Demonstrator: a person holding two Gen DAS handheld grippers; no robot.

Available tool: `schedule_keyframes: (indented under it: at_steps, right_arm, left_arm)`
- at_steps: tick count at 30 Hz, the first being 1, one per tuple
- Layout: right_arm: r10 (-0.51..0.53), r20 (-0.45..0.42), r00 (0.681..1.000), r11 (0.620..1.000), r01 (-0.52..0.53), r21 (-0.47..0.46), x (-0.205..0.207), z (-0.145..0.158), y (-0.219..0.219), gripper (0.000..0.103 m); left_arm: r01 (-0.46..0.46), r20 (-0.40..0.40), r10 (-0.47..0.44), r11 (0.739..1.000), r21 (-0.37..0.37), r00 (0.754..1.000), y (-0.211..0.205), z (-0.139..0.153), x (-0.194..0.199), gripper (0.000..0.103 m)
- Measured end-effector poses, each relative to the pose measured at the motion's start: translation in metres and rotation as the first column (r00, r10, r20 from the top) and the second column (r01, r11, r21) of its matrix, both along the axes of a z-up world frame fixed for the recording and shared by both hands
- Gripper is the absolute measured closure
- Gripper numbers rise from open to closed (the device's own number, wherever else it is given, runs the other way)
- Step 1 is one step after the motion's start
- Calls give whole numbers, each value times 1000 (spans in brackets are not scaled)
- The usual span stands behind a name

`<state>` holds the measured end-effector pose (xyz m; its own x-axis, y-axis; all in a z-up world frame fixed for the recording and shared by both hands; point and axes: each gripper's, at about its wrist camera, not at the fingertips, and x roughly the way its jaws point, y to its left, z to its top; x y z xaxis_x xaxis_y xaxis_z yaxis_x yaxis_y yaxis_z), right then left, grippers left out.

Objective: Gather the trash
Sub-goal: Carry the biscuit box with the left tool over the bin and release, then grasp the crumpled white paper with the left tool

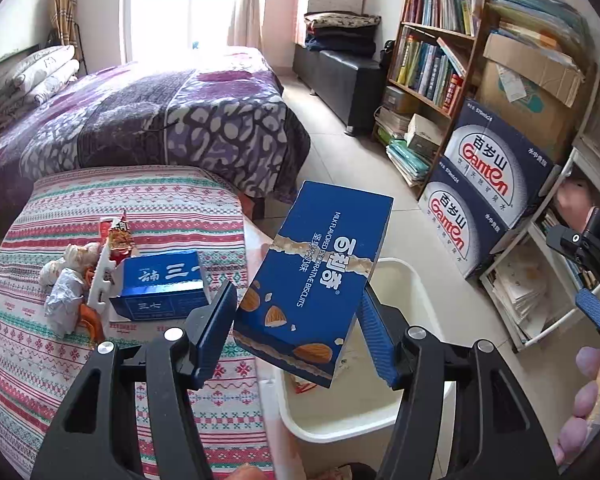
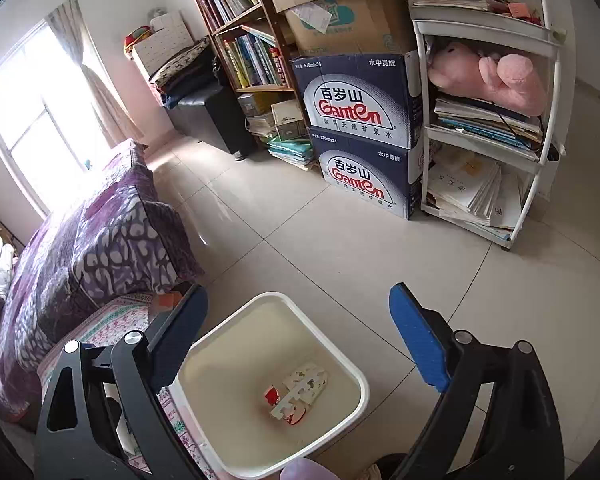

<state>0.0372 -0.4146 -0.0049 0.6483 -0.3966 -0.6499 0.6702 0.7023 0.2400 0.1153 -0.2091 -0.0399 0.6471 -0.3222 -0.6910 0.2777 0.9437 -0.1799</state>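
A bedroom scene seen from two cameras mounted on hand-held grippers. The left gripper (image 1: 296, 320), black with ribbed blue pads, is clamped on a long blue cardboard biscuit box (image 1: 316, 276) printed with almonds and white lettering. The box is tilted, its lower end pinched between the pads and its upper end leaning away toward the floor. It hangs above the near rim of a white plastic waste bin (image 1: 412, 280) that stands on the pale tiled floor just beside a low surface covered with a striped red, green and white patterned cloth (image 1: 140, 392).

On that cloth, left of the held box, lies more rubbish: a smaller blue cardboard box (image 1: 160, 284) with white characters, touching a heap of crumpled white paper and red wrappers (image 1: 80, 280).

The right gripper (image 2: 300, 344) hovers over the same waste bin (image 2: 340, 356) with its jaws spread wide and nothing between them. At the bottom of the bin lie white jigsaw-shaped foam pieces (image 2: 304, 388) over a scrap of red wrapper (image 2: 272, 394).

Beyond the bin, two stacked navy water cartons (image 2: 364, 136) sit against a wooden bookshelf (image 2: 244, 52), next to a white rack (image 2: 548, 112) holding papers and a pink plush toy (image 2: 496, 76). A bed with a purple patterned blanket (image 1: 160, 120) fills the left side.
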Motion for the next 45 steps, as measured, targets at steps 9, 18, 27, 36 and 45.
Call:
schedule_keyframes:
  at_steps: [9,18,27,36,45]
  right_arm:
    - [-49,5,999,999,49,20,-7,1,-15,10]
    - [-42,-9,999,999,42,12,-2,1,-9,7]
    - [27,-77,997,1000,-27,-1,24,-8,29,7]
    - [132,-142,981,991,-136,-16,51,-21,83,7]
    - [221,-198,955,975,-224,9,76,-35,129,7]
  left_arm:
    - [109,-12,-110,992,-63,994,-20,7,-3,36]
    - [87,-10,-87,996,-15,996,-4,4,-1,33]
    - [-8,-68,11,999,50,998,43,-16,19,31]
    - [-106,-140,126,984,144,982,99,-43,41,30]
    - [-133,-223,207,942,308,953,154,-78,73,26]
